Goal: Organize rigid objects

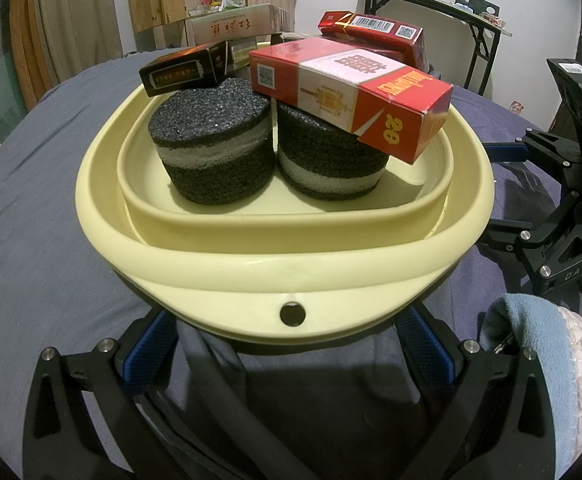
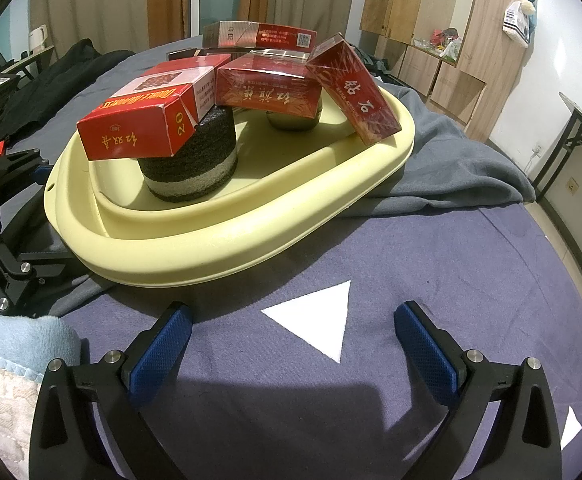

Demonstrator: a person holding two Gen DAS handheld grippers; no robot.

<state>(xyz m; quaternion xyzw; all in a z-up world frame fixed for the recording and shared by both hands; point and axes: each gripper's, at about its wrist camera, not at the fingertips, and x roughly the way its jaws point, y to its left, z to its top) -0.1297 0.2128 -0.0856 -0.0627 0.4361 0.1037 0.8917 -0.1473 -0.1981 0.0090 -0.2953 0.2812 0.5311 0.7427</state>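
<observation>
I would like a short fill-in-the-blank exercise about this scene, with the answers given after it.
1. The foam cylinders stand inside the pale yellow ____.
2. The red-and-white box rests on top of a foam ____.
3. The right gripper has its fingers spread ____ above a white triangle.
4. The left gripper sits at the basin rim near a round ____.

Answers: basin; cylinder; open; hole

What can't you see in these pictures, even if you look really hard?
- Left wrist view: the left claw tips are hidden under the yellow tray, so its grip is unclear.
- Right wrist view: the red boxes cover most of the round thing beneath.
- Both views: the far boxes' small print is unreadable.
</observation>
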